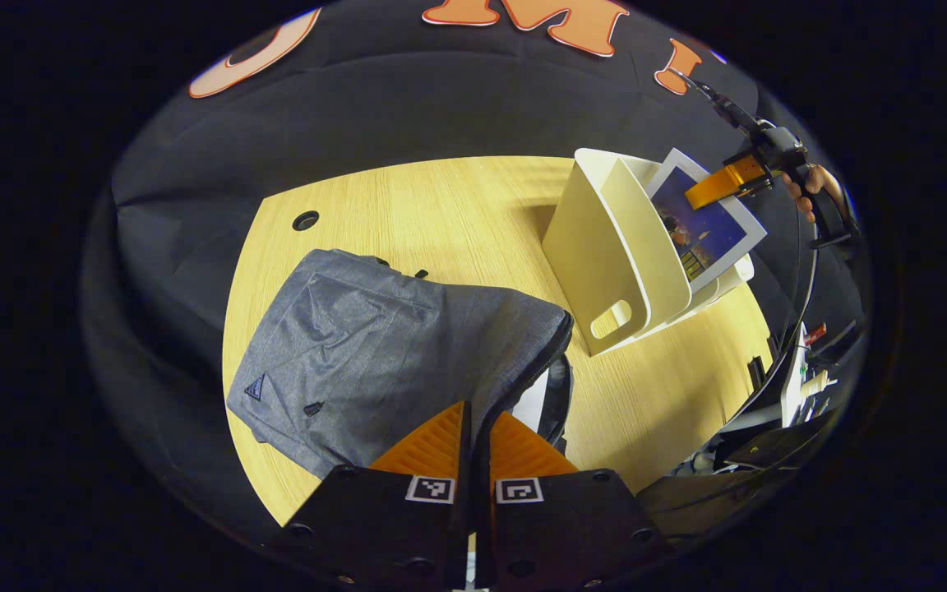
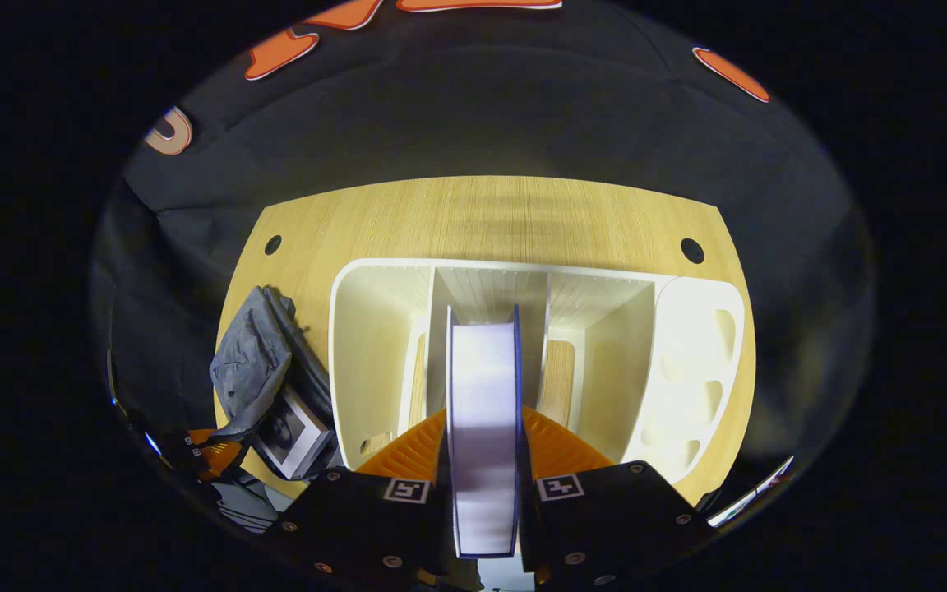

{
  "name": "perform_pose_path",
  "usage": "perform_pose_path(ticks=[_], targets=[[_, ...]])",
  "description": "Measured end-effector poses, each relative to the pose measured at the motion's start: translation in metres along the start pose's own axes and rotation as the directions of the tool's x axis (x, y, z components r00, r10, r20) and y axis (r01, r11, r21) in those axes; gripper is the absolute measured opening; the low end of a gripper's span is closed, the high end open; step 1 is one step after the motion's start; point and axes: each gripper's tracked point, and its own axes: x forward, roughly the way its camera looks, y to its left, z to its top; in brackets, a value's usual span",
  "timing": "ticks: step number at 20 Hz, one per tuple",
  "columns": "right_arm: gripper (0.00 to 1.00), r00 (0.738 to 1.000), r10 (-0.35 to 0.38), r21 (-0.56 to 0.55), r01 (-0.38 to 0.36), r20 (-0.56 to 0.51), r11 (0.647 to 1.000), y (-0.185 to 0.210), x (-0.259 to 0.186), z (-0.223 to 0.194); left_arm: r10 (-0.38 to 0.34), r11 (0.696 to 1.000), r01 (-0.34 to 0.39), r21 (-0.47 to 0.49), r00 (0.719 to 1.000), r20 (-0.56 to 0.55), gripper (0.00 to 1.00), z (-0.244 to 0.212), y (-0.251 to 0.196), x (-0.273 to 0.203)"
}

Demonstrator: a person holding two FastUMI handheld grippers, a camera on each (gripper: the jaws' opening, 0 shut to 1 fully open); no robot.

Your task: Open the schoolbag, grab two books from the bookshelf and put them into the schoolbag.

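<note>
The grey schoolbag (image 1: 375, 345) lies flat on the wooden table (image 1: 441, 205), its zipper open along the right edge. My left gripper (image 1: 476, 411) is shut on the bag's opened edge, and a pale book (image 1: 535, 401) shows inside the gap. In the right gripper view that book (image 2: 293, 432) pokes from the bag (image 2: 256, 362) beside the left gripper (image 2: 210, 454). The white bookshelf (image 2: 687, 362) stands in the middle. My right gripper (image 2: 482, 415) is shut on a blue-covered book (image 2: 482, 378), held upright over the middle slot. The left gripper view shows the right gripper (image 1: 728, 179) on that book (image 1: 708, 226) at the shelf (image 1: 605, 247).
The table has round cable holes (image 1: 305, 220) (image 2: 692, 250) (image 2: 273, 244) near its far corners. Cables and loose gear (image 1: 802, 378) sit off the table's right side. Black cloth walls close in the back and sides. Bare wood lies behind the shelf.
</note>
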Motion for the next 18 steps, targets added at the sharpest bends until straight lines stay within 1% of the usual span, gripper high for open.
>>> perform_pose_path(ticks=[3,6,8,12,18], targets=[[0.32,0.999,-0.017,0.009,0.016,0.036,1.000,-0.002,-0.024,-0.010,-0.025,1.000,0.025,0.003,1.000,0.005,0.04,-0.004,-0.001,0.001],[0.33,0.997,-0.034,0.027,0.032,0.066,0.999,-0.003,-0.047,-0.022,-0.040,0.999,0.040,0.035,0.999,0.009,0.05,-0.003,0.000,-0.002],[0.33,0.994,-0.040,0.050,0.035,0.098,0.998,0.001,-0.068,-0.037,-0.055,0.997,0.054,0.059,0.998,0.015,0.04,-0.003,0.000,-0.002],[0.32,0.991,-0.042,0.093,0.031,0.125,0.995,0.014,-0.089,-0.076,-0.094,0.991,0.093,0.093,0.995,0.014,0.04,-0.003,0.001,-0.004],[0.32,0.987,-0.038,0.229,0.001,0.158,0.974,0.016,-0.114,-0.130,-0.134,0.978,0.133,0.162,0.991,-0.004,0.04,-0.002,0.000,-0.005]])
